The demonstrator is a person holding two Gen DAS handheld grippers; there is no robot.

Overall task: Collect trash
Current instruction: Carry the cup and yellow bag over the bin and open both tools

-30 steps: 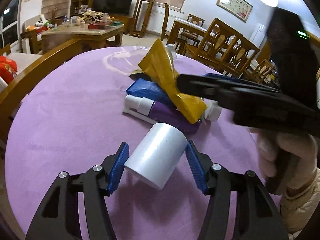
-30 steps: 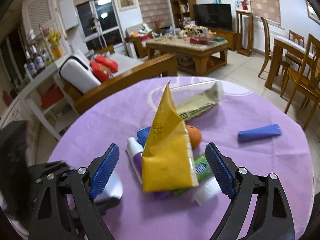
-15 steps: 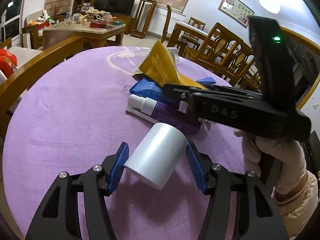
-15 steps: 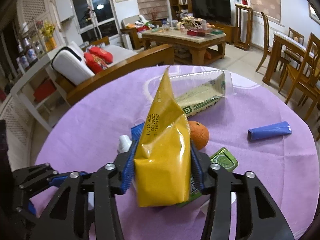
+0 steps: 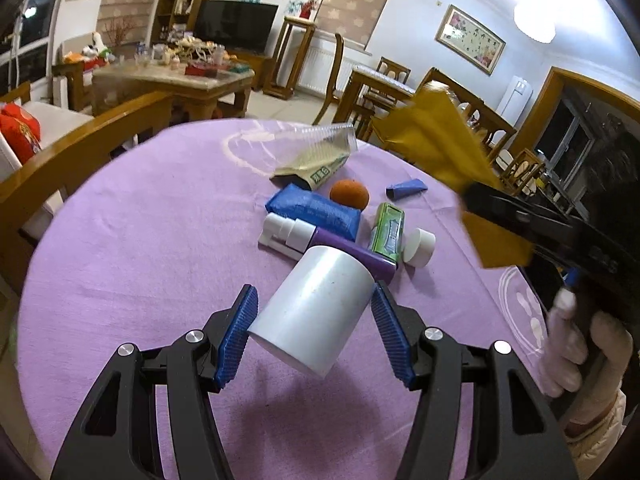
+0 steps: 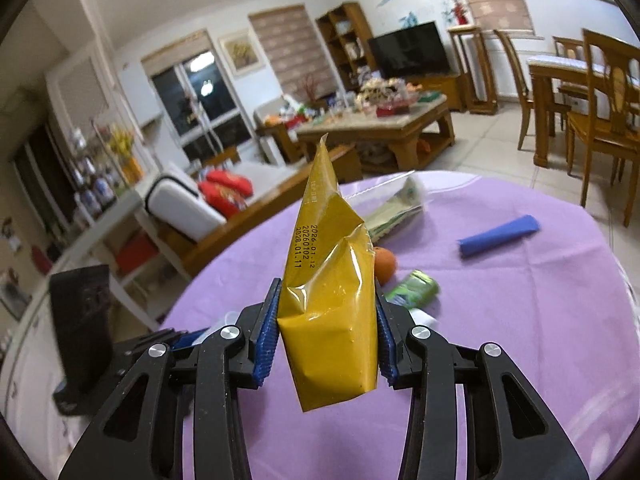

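Yellow wrapper point(image 6: 329, 312) sits pinched between the right claw's point(image 6: 327, 330) blue pads.

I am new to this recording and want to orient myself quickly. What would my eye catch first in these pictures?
First, the crinkled yellow foil packet, clamped upright in the right gripper and lifted clear of the purple tablecloth. Next, the white plastic cylinder, tilted between the pads of the left gripper in the foreground. Behind it, a small heap lies on the cloth, including a round orange fruit.
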